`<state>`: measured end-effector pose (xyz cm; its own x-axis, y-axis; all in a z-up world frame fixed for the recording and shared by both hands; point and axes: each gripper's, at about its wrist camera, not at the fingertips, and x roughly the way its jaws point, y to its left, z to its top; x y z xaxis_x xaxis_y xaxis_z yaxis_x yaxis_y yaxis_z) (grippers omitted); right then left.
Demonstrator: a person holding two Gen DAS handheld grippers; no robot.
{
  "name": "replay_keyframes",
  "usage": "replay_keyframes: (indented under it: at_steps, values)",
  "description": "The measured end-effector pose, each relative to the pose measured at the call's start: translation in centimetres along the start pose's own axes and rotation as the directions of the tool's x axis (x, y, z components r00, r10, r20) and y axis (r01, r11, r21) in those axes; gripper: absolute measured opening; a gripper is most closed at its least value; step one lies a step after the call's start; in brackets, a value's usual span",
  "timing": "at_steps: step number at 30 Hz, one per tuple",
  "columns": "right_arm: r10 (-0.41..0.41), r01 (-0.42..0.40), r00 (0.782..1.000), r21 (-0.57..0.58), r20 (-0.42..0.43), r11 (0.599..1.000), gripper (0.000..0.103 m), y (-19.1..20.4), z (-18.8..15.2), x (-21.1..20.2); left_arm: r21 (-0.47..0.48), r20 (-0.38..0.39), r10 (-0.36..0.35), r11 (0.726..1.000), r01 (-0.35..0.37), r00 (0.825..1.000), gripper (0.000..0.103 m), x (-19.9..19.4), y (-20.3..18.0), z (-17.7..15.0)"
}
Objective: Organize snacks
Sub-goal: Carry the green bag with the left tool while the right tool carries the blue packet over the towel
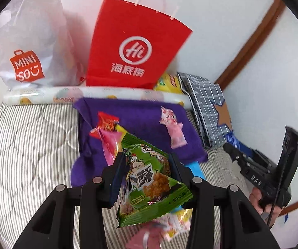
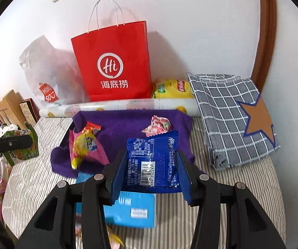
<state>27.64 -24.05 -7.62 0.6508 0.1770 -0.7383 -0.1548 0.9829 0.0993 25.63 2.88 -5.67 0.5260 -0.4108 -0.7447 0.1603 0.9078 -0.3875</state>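
Note:
My left gripper (image 1: 146,166) is shut on a green snack packet (image 1: 149,182), held above the striped bed; the same green snack packet (image 2: 25,145) shows at the far left of the right wrist view. My right gripper (image 2: 152,161) is shut on a blue snack packet (image 2: 153,161), barcode side up; the right gripper (image 1: 232,153) appears from the side in the left wrist view. Ahead lies a purple cloth (image 2: 128,128) with a pink-and-white sweet packet (image 2: 159,124), a red packet (image 2: 91,128) and a pink-yellow packet (image 2: 84,147) on it.
A red paper bag (image 2: 115,62) and a white plastic bag (image 1: 28,41) stand against the wall behind a patterned roll (image 2: 117,105). A yellow crisp bag (image 2: 171,89) and folded checked cloth (image 2: 232,114) lie right. A light-blue box (image 2: 132,211) rests near me on the striped bedding (image 1: 34,145).

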Motion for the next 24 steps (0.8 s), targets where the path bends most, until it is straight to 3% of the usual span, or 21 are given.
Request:
replay_keyframes:
  at_steps: [5,12,24]
  values:
    - [-0.002,0.002,1.000,0.012,-0.017,1.000,0.047,-0.5,1.2,3.1,0.001,0.010,0.041,0.999,-0.041,0.999,0.041,1.4,1.2,3.2]
    - [0.012,-0.010,0.998,0.039,-0.066,0.999,0.047,-1.4,2.0,8.0,-0.050,0.019,0.027,0.998,-0.026,0.999,0.041,3.8,3.1,6.6]
    - [0.033,-0.036,0.980,-0.013,-0.195,0.999,0.047,-1.4,-0.1,14.1,-0.094,-0.060,0.012,0.995,-0.017,0.998,0.041,11.0,5.0,9.3]
